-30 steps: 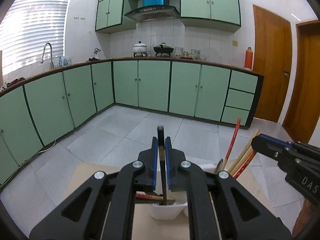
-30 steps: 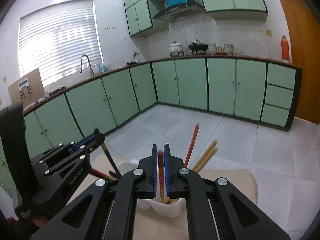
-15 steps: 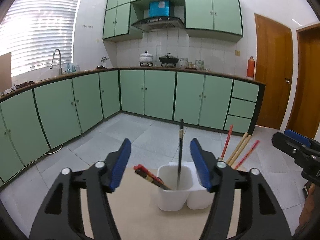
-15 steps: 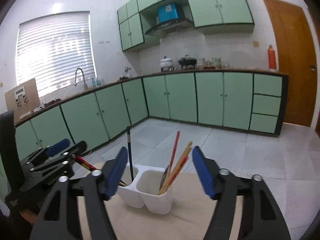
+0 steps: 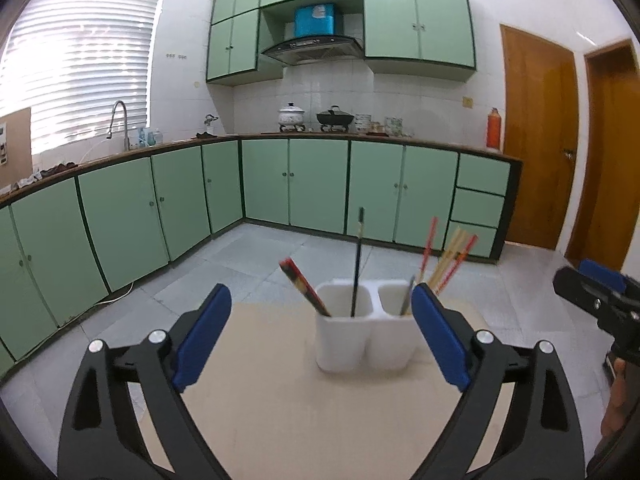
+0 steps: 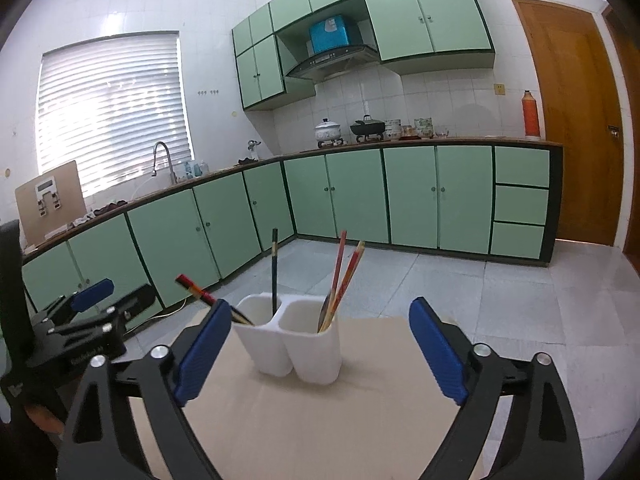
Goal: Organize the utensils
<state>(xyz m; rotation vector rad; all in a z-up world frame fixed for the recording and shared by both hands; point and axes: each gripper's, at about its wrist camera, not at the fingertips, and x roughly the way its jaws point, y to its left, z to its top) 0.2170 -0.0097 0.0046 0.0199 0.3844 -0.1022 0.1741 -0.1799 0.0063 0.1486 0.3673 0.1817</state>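
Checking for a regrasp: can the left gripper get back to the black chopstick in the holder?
Probably yes. The left gripper has its jaws opening with nothing between them, and the black chopstick stands upright in the white holder straight ahead, its top clear of the leaning red chopsticks.

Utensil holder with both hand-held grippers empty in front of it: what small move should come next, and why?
Probably draw both back from the white two-cup holder. The left hand-held gripper and right hand-held gripper are opening with nothing between their pads, and the chopsticks already stand inside.
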